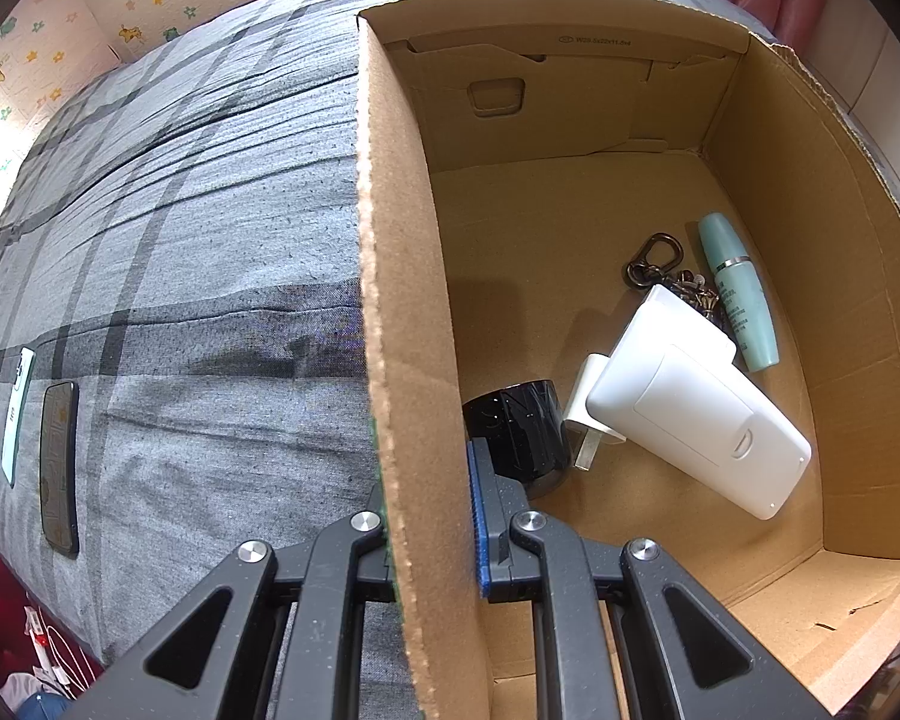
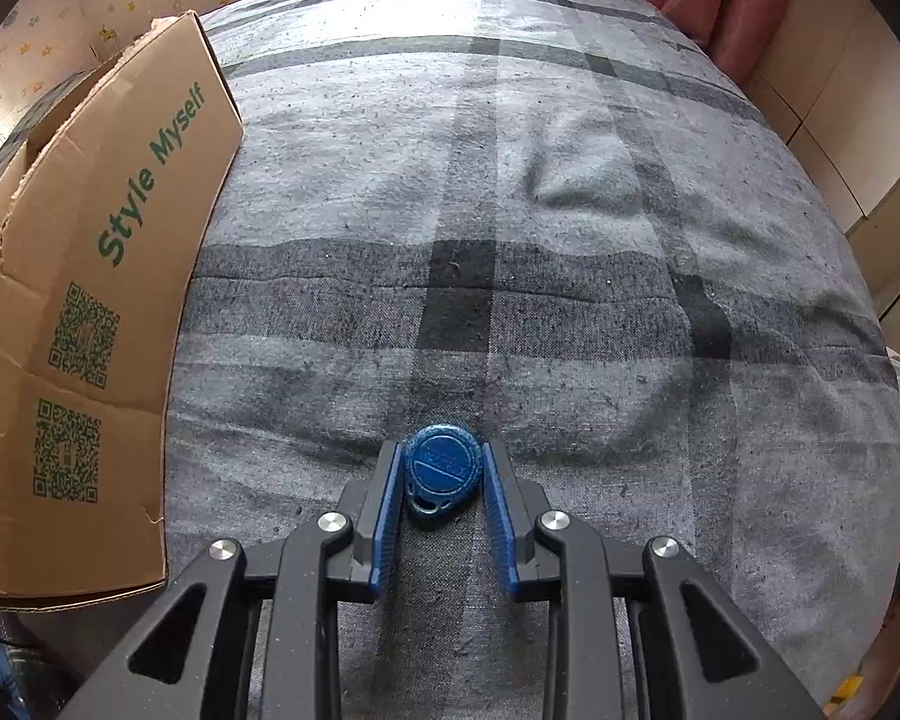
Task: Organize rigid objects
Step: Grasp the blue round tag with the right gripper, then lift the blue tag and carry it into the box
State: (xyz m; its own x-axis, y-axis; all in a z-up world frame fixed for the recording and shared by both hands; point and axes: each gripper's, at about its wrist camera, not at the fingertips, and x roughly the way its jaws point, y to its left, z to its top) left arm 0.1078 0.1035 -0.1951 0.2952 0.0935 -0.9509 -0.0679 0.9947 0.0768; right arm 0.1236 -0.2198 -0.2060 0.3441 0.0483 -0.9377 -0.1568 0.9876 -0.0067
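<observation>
I keep my left gripper (image 1: 432,516) clamped on the cardboard box's (image 1: 390,276) near-left wall, steadying it on the bed (image 2: 570,210). To its right, my right gripper's (image 2: 443,468) fingers (image 2: 388,498) pinch the blue key fob (image 2: 441,471), presumably bound for the box.

A child's bedroom; plaid bedspread (image 2: 570,210); cartoon-animal wallpaper (image 1: 150,6)

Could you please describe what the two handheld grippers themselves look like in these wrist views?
Both look alike: the left gripper and the right gripper have matte black linkage arms with triangular cut-outs, joined by round silver pivot pins. Each finger carries a ribbed blue pad. No cables, markings, hands or sleeves are visible.
</observation>
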